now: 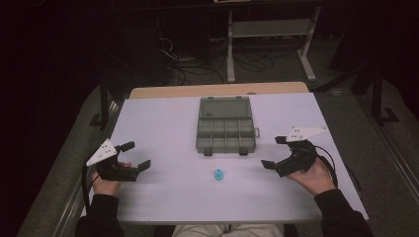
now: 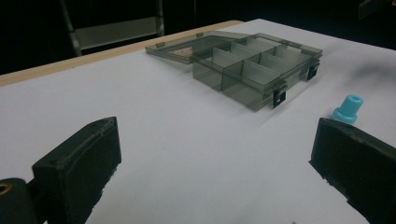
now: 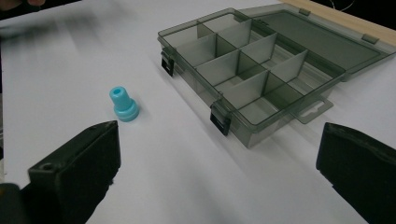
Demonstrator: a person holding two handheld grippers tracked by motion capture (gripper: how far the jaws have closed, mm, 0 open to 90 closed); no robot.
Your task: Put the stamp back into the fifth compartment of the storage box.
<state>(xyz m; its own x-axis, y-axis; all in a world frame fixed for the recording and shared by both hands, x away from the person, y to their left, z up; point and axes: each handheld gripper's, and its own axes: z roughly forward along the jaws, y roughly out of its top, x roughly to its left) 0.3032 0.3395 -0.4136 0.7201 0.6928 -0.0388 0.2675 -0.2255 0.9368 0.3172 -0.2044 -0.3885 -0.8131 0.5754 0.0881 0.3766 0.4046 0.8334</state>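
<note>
Nothing had really started yet. Left of the organizer box (image 1: pixel 225 126), the left gripper (image 1: pixel 136 155) sat with jaws spread wide, holding nothing. The little blue peg (image 1: pixel 218 174) stood upright on the tabletop (image 1: pixel 163 118), just in front of the box, whose lid was flipped open and compartments looked empty. To the box's right, the right gripper (image 1: pixel 274 152) gaped wide, empty too. Plenty of bare room around the peg, well away from any edge.
</note>
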